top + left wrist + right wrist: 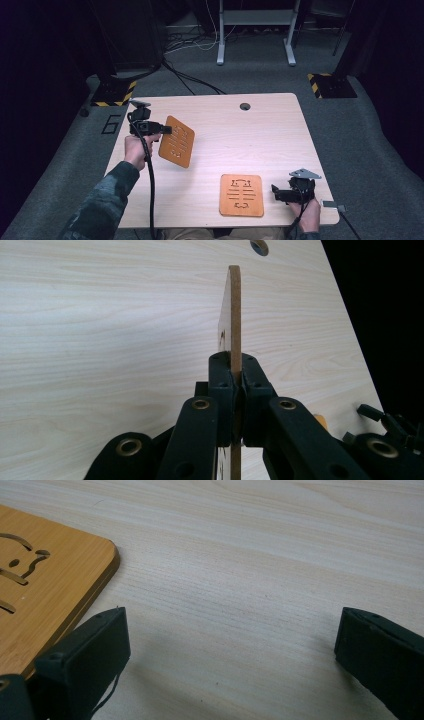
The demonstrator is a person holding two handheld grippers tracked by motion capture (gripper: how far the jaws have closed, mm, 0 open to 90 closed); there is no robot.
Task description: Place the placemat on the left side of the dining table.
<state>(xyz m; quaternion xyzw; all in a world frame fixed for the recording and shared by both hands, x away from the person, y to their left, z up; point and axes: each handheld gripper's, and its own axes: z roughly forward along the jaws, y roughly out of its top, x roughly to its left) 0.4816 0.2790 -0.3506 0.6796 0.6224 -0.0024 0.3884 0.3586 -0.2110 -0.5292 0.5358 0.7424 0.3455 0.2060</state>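
Observation:
Two orange wooden boards with cut-out slots are in play. One board (177,141) hangs tilted above the table's left side, and my left gripper (166,129) is shut on its upper edge. In the left gripper view that board (231,315) stands edge-on between the pressed pads (238,385). The other board (242,195) lies flat near the table's front edge. My right gripper (277,192) rests on the table just right of it, open, with bare tabletop between its fingers (95,650). The flat board's corner (45,595) lies beside the left finger in the right gripper view.
The light wooden table (240,135) has a round cable hole (244,106) near its far edge. A small metal piece (334,205) lies at the front right corner. Beyond the table are a grey floor, cables and stand bases with yellow-black stripes (115,94).

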